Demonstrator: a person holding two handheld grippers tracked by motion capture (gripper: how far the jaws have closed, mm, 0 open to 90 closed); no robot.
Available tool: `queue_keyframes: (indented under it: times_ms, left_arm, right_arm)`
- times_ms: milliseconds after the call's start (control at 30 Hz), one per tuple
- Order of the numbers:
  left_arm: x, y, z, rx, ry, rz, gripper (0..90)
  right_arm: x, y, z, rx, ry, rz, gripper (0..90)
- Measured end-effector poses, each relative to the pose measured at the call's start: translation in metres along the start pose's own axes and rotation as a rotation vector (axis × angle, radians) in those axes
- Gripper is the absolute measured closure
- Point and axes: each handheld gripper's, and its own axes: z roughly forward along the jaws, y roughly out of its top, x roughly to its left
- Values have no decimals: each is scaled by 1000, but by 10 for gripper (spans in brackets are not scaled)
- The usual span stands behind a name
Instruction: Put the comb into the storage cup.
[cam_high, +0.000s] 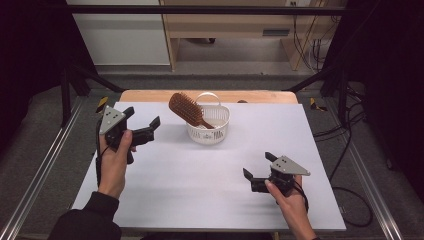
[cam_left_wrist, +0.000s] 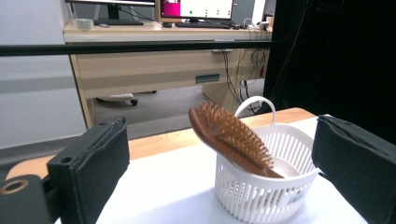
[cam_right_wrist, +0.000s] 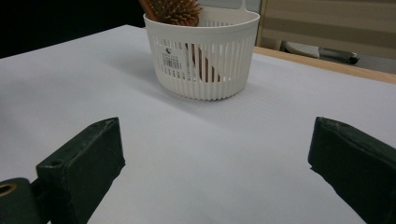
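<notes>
A brown wooden hairbrush (cam_high: 186, 110) (cam_left_wrist: 231, 137) (cam_right_wrist: 172, 10) leans in a small white slatted basket (cam_high: 215, 131) (cam_left_wrist: 261, 191) (cam_right_wrist: 205, 70), handle down and bristle head sticking out over the left rim. The basket stands at the far middle of the white table. My left gripper (cam_high: 142, 122) (cam_left_wrist: 219, 172) is open, held above the table to the basket's left, nothing between its jaws. My right gripper (cam_high: 257, 165) (cam_right_wrist: 215, 172) is open too, low over the near right of the table, jaws pointing toward the basket, apart from it.
The white tabletop (cam_high: 200, 170) ends in a wooden strip (cam_high: 150, 95) at the far edge. Beyond it are a wooden desk (cam_left_wrist: 159, 60) with monitors, cables on the floor at the right, and metal frame rails (cam_high: 45, 160) along the table's sides.
</notes>
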Motion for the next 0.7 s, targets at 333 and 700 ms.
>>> queue_keyframes:
  times_ms: [333,700]
  left_arm:
    - [13,-10,-26,-34,10,-30,44]
    - [33,-27,-44,-47,46,-38,41]
  right_arm:
    - [-1,0,0,1,-14,3,40]
    - [-3,-2,-4,-7,-5,7,38]
